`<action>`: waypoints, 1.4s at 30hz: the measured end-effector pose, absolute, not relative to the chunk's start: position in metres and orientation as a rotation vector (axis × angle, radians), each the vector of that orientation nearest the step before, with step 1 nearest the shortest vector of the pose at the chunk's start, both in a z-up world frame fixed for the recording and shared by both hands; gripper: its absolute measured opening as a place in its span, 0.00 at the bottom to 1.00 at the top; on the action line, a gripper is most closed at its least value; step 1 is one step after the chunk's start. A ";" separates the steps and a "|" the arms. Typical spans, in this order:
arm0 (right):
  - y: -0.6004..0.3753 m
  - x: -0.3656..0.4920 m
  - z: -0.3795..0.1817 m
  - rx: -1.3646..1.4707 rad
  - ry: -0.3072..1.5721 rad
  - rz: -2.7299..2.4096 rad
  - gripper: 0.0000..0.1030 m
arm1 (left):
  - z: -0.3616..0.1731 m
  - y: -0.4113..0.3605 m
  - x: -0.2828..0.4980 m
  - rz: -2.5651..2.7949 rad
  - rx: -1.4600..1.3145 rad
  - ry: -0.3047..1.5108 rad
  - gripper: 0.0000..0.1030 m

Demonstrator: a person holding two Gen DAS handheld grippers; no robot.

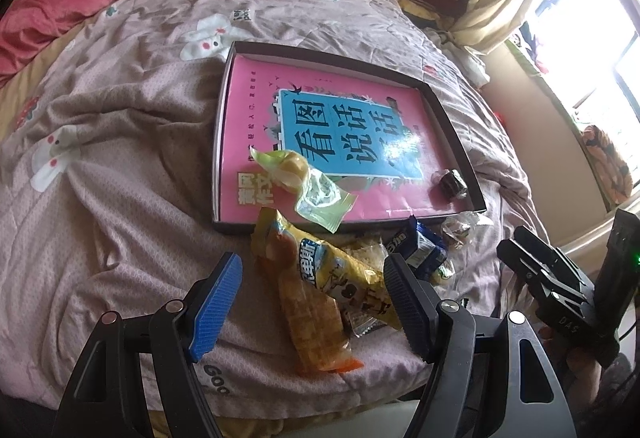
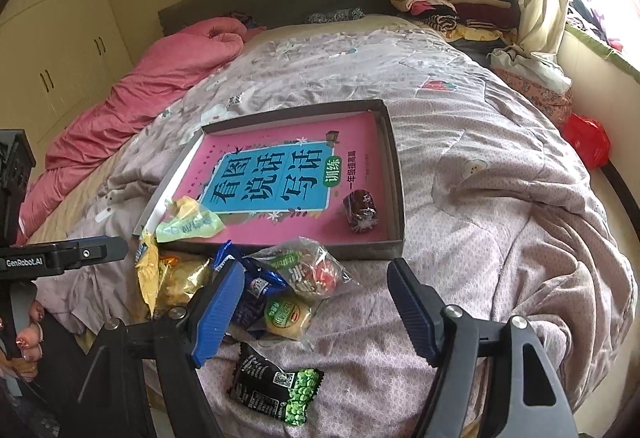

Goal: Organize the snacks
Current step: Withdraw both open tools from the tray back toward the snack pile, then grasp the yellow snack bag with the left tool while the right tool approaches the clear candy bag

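Mostly crinkly snack packets (image 2: 280, 290) heaped by box (image 2: 394, 157) w/ pink book; both grippers' jaws apart, nothing gripped.

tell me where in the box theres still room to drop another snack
Most of the box floor is free: the far half and the middle, over the pink book. The near right corner holds the dark wrapped candy; the near left corner holds the green wrapped snack. The quilt just before the near wall is crowded with packets.

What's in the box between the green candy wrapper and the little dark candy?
Only the pink book cover lies between the green wrapper and the dark candy; no other snack. Both wrist views show it.
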State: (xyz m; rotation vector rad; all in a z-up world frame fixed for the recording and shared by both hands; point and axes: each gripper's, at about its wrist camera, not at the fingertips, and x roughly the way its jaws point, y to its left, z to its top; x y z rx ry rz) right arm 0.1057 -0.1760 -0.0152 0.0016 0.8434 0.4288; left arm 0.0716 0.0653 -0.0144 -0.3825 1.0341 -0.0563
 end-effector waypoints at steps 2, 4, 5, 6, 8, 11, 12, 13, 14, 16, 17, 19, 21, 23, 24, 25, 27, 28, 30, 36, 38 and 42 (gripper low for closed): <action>-0.176 0.105 -0.016 -0.003 0.842 0.427 0.71 | -0.015 0.065 0.071 -0.053 -0.384 1.038 0.73; -0.175 0.106 -0.017 -0.008 0.845 0.426 0.71 | -0.016 0.064 0.071 -0.053 -0.390 1.038 0.73; -0.175 0.107 -0.017 -0.013 0.846 0.423 0.71 | -0.017 0.064 0.071 -0.053 -0.393 1.040 0.73; -0.175 0.108 -0.018 -0.019 0.846 0.420 0.71 | -0.018 0.063 0.071 -0.055 -0.395 1.042 0.73; -0.174 0.108 -0.018 -0.024 0.847 0.419 0.71 | -0.020 0.062 0.071 -0.059 -0.397 1.049 0.73; -0.174 0.107 -0.023 -0.037 0.854 0.416 0.71 | -0.022 0.061 0.072 -0.061 -0.399 1.056 0.73; -0.174 0.107 -0.025 -0.042 0.860 0.414 0.71 | -0.022 0.061 0.072 -0.062 -0.400 1.058 0.73; -0.173 0.107 -0.027 -0.048 0.865 0.408 0.72 | -0.023 0.061 0.073 -0.063 -0.402 1.061 0.73; -0.174 0.108 -0.029 -0.049 0.869 0.407 0.71 | -0.023 0.061 0.074 -0.062 -0.403 1.061 0.73; -0.173 0.109 -0.030 -0.053 0.873 0.403 0.71 | -0.024 0.061 0.074 -0.058 -0.404 1.063 0.73; -0.173 0.109 -0.030 -0.055 0.871 0.401 0.71 | -0.024 0.061 0.075 -0.057 -0.407 1.064 0.73; -0.171 0.111 -0.030 -0.065 0.871 0.399 0.71 | -0.025 0.060 0.076 -0.058 -0.410 1.069 0.73; -0.171 0.112 -0.030 -0.069 0.868 0.400 0.71 | -0.027 0.059 0.078 -0.059 -0.417 1.076 0.73; -0.170 0.113 -0.031 -0.071 0.878 0.403 0.71 | -0.028 0.059 0.079 -0.057 -0.418 1.081 0.73; -0.170 0.113 -0.032 -0.071 0.881 0.403 0.72 | -0.029 0.059 0.080 -0.057 -0.420 1.085 0.73; -0.169 0.114 -0.033 -0.072 0.882 0.404 0.72 | -0.029 0.059 0.081 -0.057 -0.422 1.085 0.73; -0.169 0.114 -0.033 -0.070 0.881 0.401 0.72 | -0.031 0.058 0.082 -0.045 -0.428 1.093 0.73; -0.169 0.114 -0.034 -0.067 0.879 0.402 0.72 | -0.032 0.058 0.082 -0.040 -0.432 1.095 0.73; -0.169 0.114 -0.035 -0.062 0.879 0.403 0.71 | -0.034 0.058 0.084 -0.036 -0.442 1.103 0.73; -0.161 0.115 -0.037 -0.093 0.856 0.426 0.71 | -0.040 0.059 0.089 -0.014 -0.454 1.124 0.73; -0.159 0.117 -0.040 -0.098 0.867 0.433 0.71 | -0.043 0.061 0.092 -0.004 -0.465 1.134 0.73; -0.154 0.121 -0.045 -0.134 0.872 0.407 0.72 | -0.050 0.062 0.094 0.001 -0.476 1.152 0.73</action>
